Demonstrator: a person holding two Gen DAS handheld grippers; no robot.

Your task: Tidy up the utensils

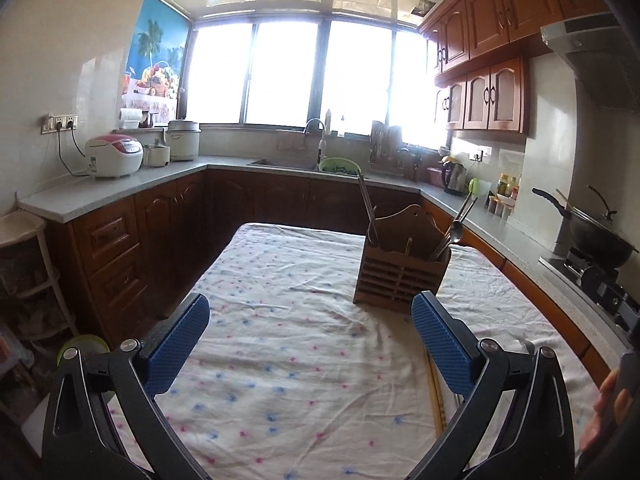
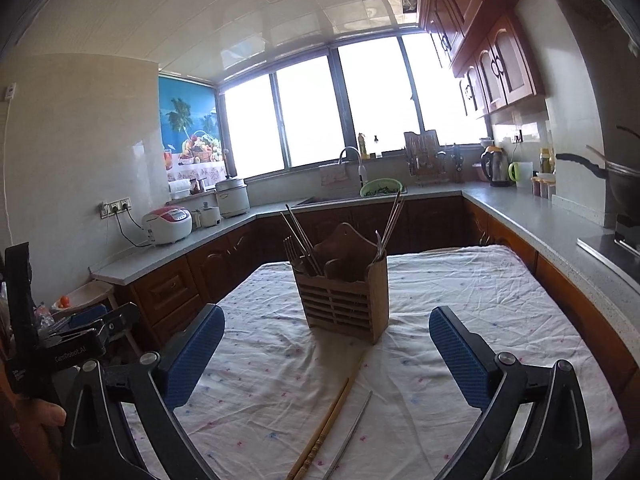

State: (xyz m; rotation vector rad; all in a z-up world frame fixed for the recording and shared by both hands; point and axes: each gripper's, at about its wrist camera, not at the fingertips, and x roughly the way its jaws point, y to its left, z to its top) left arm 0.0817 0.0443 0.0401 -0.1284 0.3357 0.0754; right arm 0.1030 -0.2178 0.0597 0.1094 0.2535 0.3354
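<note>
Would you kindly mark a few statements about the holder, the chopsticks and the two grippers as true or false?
1. Both grippers, left and right, are open and hold nothing. True.
2. The wooden holder lies tipped over. False: it stands upright on the tablecloth.
3. Wooden chopsticks lie on the cloth before the holder. True.
4. The holder is empty. False: metal utensils stand in it.
5. A metal chopstick lies beside the wooden ones. True.

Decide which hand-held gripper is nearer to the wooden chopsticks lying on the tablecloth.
Right. The wooden chopsticks lie between the open fingers of the right hand-held gripper, just below it. The left hand-held gripper is off to their left; they show only at its right finger.
</note>
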